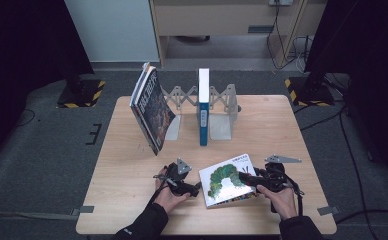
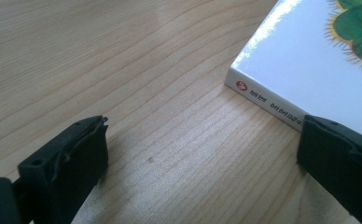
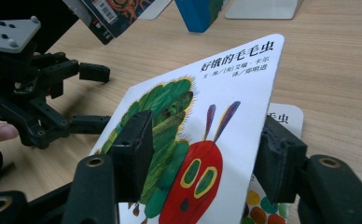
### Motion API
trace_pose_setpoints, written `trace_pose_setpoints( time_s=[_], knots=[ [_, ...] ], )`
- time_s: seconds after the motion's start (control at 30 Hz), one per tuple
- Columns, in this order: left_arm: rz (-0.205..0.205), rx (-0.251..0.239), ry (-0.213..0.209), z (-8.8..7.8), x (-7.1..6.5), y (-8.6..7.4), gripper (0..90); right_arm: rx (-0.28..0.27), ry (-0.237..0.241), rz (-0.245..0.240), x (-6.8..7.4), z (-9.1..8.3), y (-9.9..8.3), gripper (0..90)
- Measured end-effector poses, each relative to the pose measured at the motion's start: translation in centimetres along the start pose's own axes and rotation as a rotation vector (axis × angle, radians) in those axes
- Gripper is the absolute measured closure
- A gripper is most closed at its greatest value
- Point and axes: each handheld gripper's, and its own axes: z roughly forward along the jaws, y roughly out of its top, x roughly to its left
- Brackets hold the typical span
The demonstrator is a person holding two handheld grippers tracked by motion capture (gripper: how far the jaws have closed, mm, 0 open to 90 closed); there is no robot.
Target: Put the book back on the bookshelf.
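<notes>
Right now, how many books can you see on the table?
4, maybe more. The caterpillar book lies at the front, between the grippers. The blue-spined book stands in the metal rack. Two books lean at its left end; others could hide behind.

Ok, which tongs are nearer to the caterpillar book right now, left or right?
Right. The right tongs straddle the caterpillar book, its lifted front cover between the jaws. The left tongs sit open just off its spine edge, one jaw by the corner, with bare table between them.
</notes>
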Motion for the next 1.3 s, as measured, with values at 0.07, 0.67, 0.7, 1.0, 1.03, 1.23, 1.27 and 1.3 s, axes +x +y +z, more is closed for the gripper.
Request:
trace_pose_setpoints(
  time_s=[0.07,0.67,0.7,1.0,1.03,1.23,1.27,1.3],
  knots=[
    [0.0,0.0,0.0,0.0,0.0,0.0,0.7,0.007,0.0,0.005,-0.1,0.1,0.0,45.6],
    [-0.002,-0.015,-0.083,-0.9,0.0,0.1,19.1,0.019,0.069,0.057,-0.8,0.1,0.6,66.8],
    [-0.006,-0.02,-0.097,-1.0,-0.1,0.1,19.9,0.017,0.076,0.065,-0.7,0.1,0.7,68.1],
    [-0.067,-0.063,-0.183,-1.6,-0.4,0.4,21.9,0.001,0.127,0.103,-0.8,-0.3,1.0,75.7],
    [-0.074,-0.068,-0.192,-1.7,-0.4,0.4,21.9,-0.002,0.13,0.102,-0.8,-0.3,1.1,76.3],
    [-0.096,-0.087,-0.248,-1.9,-0.8,0.5,22.1,-0.022,0.171,0.128,-0.6,-0.5,1.3,80.6],
    [-0.098,-0.086,-0.254,-1.9,-0.9,0.5,22.0,-0.023,0.173,0.128,-0.6,-0.6,1.3,81.0],
    [-0.1,-0.086,-0.262,-1.8,-1.0,0.5,22.0,-0.025,0.177,0.128,-0.6,-0.6,1.3,81.2]
  ],
)
